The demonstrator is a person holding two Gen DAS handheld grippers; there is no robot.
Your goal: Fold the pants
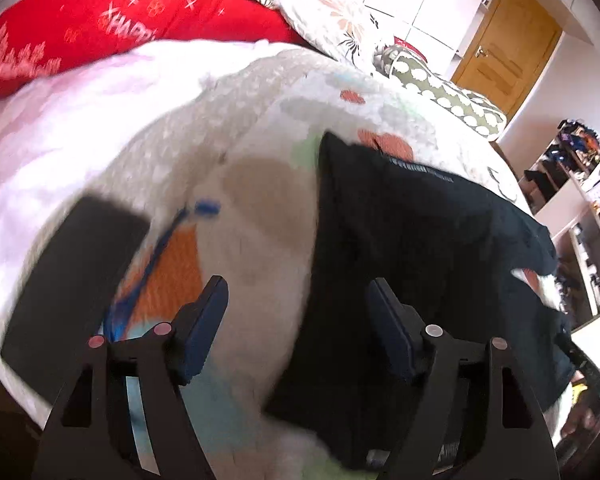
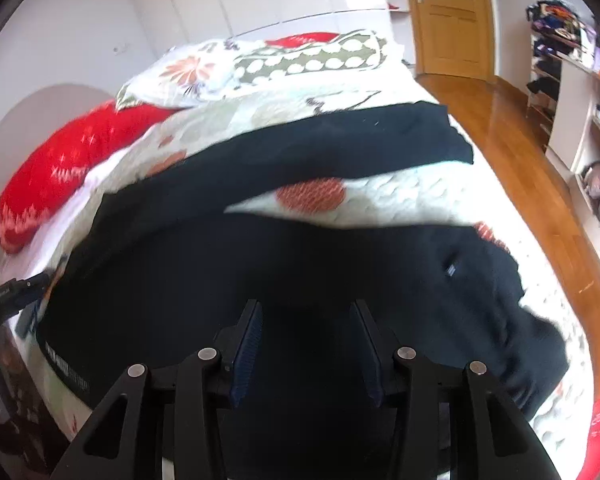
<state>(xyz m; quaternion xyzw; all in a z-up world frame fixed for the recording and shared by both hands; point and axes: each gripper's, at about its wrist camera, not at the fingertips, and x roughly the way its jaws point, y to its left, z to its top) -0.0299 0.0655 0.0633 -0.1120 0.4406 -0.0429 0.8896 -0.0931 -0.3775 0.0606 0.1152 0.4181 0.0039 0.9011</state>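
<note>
The black pants [image 2: 300, 248] lie spread on a bed [image 2: 420, 196] with a white quilt that has red and orange spots. In the right wrist view they fill most of the middle. The two legs go off toward the far side with a strip of quilt showing between them. The near part of the pants runs under the camera and is cut off there. A waistband with pale writing shows at the lower left, but the words are too blurry to read.

The right gripper [image 2: 306, 354] hangs over the dark cloth. Its two fingers stand apart with a gap between them. Nothing is pinched, though it is hard to tell if the tips touch the cloth, since everything there is dark.

In the left wrist view the left gripper [image 1: 296, 330] has its fingers spread wide with nothing between them. One finger is over the quilt and the other is over the edge of the pants. This picture is smeared and fuzzy. A flat black thing [image 1: 76, 280] lies on the quilt at the left, and I cannot tell what it is.

A red pillow [image 1: 132, 24] and a flowered pillow [image 2: 188, 72] sit at the far end of the bed. A wooden door [image 2: 452, 20] stands behind.
</note>
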